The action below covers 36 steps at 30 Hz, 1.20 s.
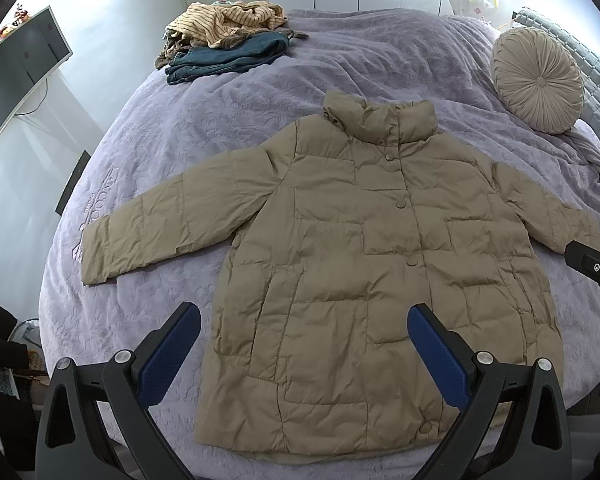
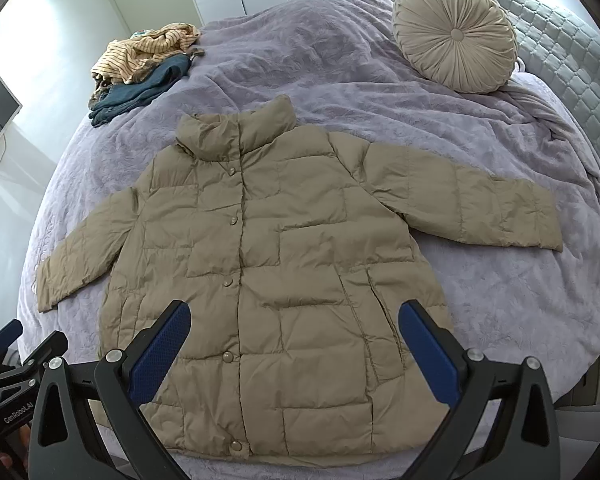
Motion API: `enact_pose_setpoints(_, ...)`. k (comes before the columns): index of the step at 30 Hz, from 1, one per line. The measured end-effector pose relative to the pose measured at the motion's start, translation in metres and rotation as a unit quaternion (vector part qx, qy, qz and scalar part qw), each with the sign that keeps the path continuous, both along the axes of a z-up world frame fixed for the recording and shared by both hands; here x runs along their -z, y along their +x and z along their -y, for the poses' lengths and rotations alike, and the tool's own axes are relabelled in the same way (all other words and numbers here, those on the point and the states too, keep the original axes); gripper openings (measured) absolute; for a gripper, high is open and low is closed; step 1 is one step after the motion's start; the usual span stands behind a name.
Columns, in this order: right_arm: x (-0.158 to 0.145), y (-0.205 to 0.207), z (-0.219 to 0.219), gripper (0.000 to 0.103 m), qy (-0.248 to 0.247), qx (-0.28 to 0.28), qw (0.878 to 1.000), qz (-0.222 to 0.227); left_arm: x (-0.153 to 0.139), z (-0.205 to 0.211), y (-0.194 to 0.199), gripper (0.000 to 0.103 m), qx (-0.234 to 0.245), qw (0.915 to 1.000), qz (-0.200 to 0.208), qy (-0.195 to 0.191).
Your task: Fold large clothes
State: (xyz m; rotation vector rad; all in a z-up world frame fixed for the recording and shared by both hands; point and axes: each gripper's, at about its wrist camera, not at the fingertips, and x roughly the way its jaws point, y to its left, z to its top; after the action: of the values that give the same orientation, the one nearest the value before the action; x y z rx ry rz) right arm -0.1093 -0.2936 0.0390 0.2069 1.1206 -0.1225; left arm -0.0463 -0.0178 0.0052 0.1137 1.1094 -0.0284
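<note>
While both the left gripper (image 1: 304,330) and right gripper (image 2: 294,328) hover released above its hem, the tan quilted puffer jacket (image 1: 360,264) lies flat on the lilac bedspread (image 1: 380,60), collar farthest, each sleeve stretching sideways nearest its own gripper.

Both wrist views high over bed foot, facing headboard; share jacket (image 1: 340,260), cushion (image 2: 456,34).

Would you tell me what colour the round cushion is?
Beige, pleated around a central button; the cushion shows best in the right wrist view.
</note>
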Motion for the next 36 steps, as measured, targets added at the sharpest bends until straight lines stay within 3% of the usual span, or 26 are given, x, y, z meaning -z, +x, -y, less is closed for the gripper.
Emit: enact_pose_setpoints(36, 0.009, 0.002, 0.003, 0.103, 0.007, 0.01, 1.0, -0.019, 0.006, 0.0, 0.003, 0.103, 0.004, 0.9999, -0.015, 0.005)
